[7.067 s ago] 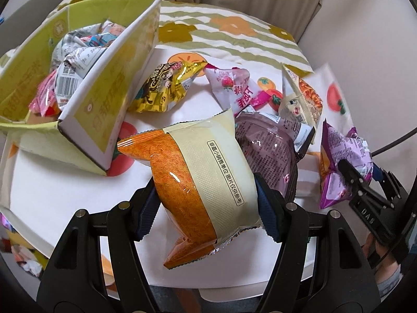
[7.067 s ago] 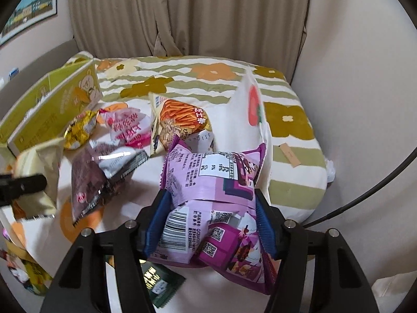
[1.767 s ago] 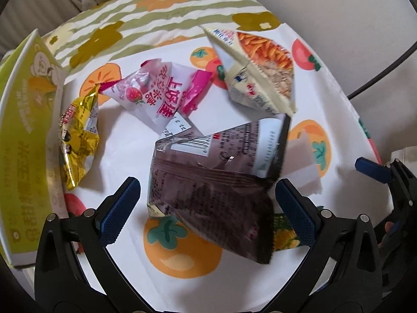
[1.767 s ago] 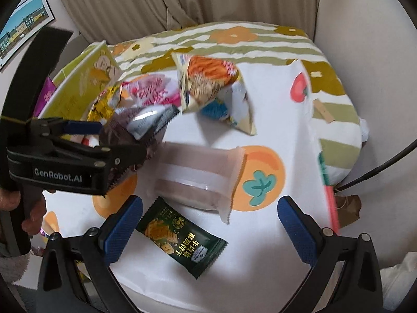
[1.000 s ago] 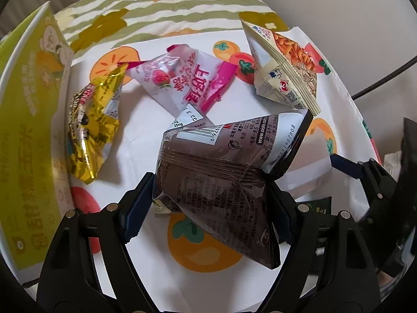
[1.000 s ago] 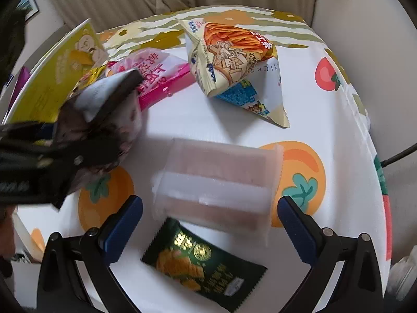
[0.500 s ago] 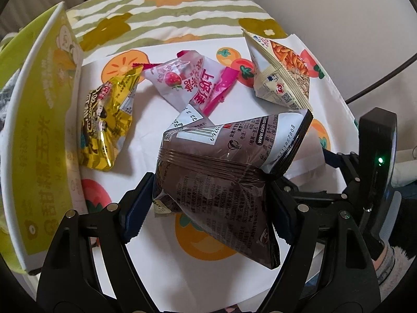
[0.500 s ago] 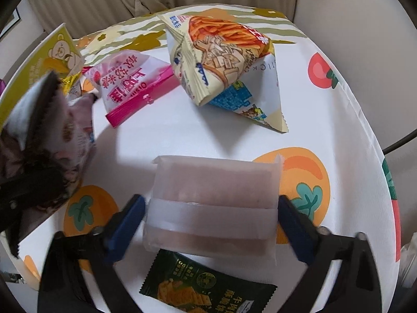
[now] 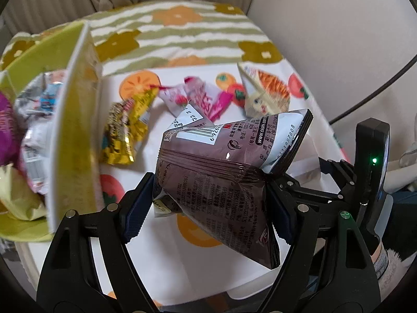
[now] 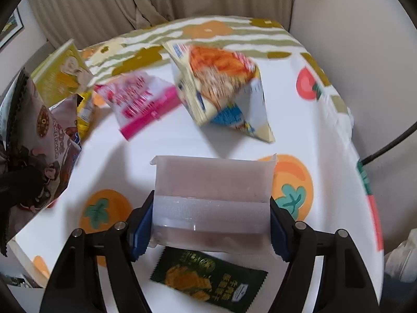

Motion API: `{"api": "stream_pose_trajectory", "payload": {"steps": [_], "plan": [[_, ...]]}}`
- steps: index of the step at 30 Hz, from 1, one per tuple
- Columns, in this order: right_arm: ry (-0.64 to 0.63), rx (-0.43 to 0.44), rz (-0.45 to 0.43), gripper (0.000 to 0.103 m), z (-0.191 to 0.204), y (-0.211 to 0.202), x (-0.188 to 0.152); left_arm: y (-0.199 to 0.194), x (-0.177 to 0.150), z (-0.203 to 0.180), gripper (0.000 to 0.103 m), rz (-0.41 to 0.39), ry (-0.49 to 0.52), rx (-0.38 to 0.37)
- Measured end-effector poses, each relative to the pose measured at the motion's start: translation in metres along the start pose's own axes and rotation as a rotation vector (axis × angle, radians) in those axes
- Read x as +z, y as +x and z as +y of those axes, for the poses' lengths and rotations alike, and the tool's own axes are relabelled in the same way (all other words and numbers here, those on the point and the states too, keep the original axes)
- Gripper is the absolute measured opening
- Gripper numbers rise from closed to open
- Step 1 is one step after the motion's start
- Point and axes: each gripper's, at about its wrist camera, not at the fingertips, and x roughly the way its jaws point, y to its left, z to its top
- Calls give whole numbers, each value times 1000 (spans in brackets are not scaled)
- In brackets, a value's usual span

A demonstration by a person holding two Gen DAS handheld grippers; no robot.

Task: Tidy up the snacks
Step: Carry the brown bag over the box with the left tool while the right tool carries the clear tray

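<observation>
My left gripper (image 9: pixel 209 208) is shut on a brown snack bag (image 9: pixel 216 182) and holds it clear above the tablecloth, just right of the yellow-green box (image 9: pixel 75 135), which has several snacks inside. The same bag (image 10: pixel 44 156) shows at the left edge of the right wrist view. My right gripper (image 10: pixel 209 227) is closing its jaws, and its blue pads meet both ends of a translucent pinkish pack (image 10: pixel 212 195) lying on the cloth.
Loose on the persimmon-print cloth (image 10: pixel 325 143) lie a gold packet (image 9: pixel 125 130), a pink packet (image 10: pixel 140 101), a cream-and-orange bag (image 10: pixel 219 83) and a dark green packet (image 10: pixel 208 274) under the right gripper. A black cable (image 10: pixel 385 143) hangs off the table's right edge.
The left gripper has risen with the brown bag, and the box now fills more of its view. The right gripper's jaws have come in from wide open to the translucent pack's ends.
</observation>
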Motion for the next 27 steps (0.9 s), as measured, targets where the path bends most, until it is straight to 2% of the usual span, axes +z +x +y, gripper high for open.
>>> {"api": "stream_pose_trajectory", "payload": {"steps": [7, 12, 20, 27], "plan": [[-49, 48, -77, 70, 23, -48, 15, -65, 3, 15, 78, -118, -41, 21], [-102, 105, -136, 70, 65, -79, 38, -108, 4, 42, 78, -182, -72, 65], [-177, 195, -221, 70, 136, -116, 61, -158, 9, 110, 78, -261, -124, 122], [-246, 250, -226, 70, 207, -113, 74, -174, 21, 175, 78, -281, -152, 152]]}}
